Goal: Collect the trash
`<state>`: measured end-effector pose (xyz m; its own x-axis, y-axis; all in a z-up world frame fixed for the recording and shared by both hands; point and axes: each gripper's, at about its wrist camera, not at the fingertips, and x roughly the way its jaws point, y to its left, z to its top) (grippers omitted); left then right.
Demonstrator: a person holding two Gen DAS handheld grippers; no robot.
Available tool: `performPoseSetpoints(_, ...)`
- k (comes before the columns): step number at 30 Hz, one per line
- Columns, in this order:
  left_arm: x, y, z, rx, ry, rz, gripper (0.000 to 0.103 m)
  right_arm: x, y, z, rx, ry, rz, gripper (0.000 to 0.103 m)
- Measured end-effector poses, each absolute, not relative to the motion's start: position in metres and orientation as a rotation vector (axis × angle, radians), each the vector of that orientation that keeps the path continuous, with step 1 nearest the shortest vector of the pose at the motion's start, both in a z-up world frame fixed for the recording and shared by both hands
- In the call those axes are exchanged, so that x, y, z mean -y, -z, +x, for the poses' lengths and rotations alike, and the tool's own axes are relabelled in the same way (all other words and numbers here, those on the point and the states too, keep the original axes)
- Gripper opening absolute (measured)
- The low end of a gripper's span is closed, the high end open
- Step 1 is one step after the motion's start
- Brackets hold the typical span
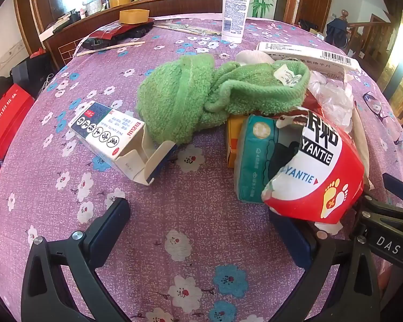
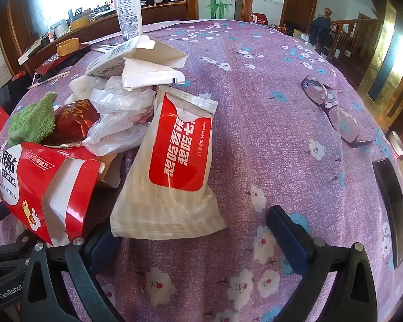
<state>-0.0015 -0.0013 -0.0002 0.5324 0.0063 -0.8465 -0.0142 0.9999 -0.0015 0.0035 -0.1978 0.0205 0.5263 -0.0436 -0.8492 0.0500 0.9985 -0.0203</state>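
Trash lies in a heap on a purple flowered tablecloth (image 1: 190,214). In the left wrist view I see an opened white and blue carton (image 1: 115,139), a green towel (image 1: 201,94), a teal packet (image 1: 255,158) and a torn red and white box (image 1: 317,177). My left gripper (image 1: 204,228) stands open just in front of them, holding nothing. In the right wrist view a red and white wet-wipe pack (image 2: 174,166) lies ahead, with the torn red box (image 2: 40,182), crumpled clear plastic (image 2: 118,118) and a flattened white carton (image 2: 147,64) beside it. My right gripper (image 2: 196,236) is open and empty, its left finger near the pack's corner.
A white lotion tube (image 1: 235,5) stands at the far side. Glasses (image 2: 333,110) and a dark phone (image 2: 395,209) lie to the right. A yellow container (image 1: 134,16) and chopsticks (image 1: 112,47) sit far left. A red crate (image 1: 5,123) stands beyond the table's left edge.
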Motion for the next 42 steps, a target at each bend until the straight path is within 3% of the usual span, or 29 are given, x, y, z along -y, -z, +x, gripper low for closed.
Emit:
performPoseSetpoints(6,-0.002,-0.004,-0.014,-1.08,0.042,0.0,0.103,0.196,-0.029,-0.002,-1.093,-0.031,0.009,0.103)
performPoseSetpoints(11,-0.013,-0.029,-0.062,-1.049,0.152,-0.083,0.103,0.204,-0.058,-0.055,-1.007,-0.085,-0.005,0.103)
performPoseSetpoints(15,-0.02,-0.049,-0.104,-0.937,0.147,-0.078,0.103,0.21,-0.084,-0.104,-0.894,-0.112,-0.001,0.103)
performPoseSetpoints(22,-0.047,-0.071,-0.197,-0.494,-0.088,-0.045,0.103,0.188,-0.121,-0.18,-0.598,-0.027,-0.003,0.103)
performPoseSetpoints(30,-0.066,-0.059,-0.241,-0.483,-0.161,-0.055,0.103,0.166,-0.101,-0.215,-0.567,-0.032,-0.023,0.103)
performPoseSetpoints(42,-0.072,-0.048,-0.231,-0.518,-0.164,-0.068,0.103,0.145,-0.089,-0.208,-0.608,-0.012,-0.116,0.103)
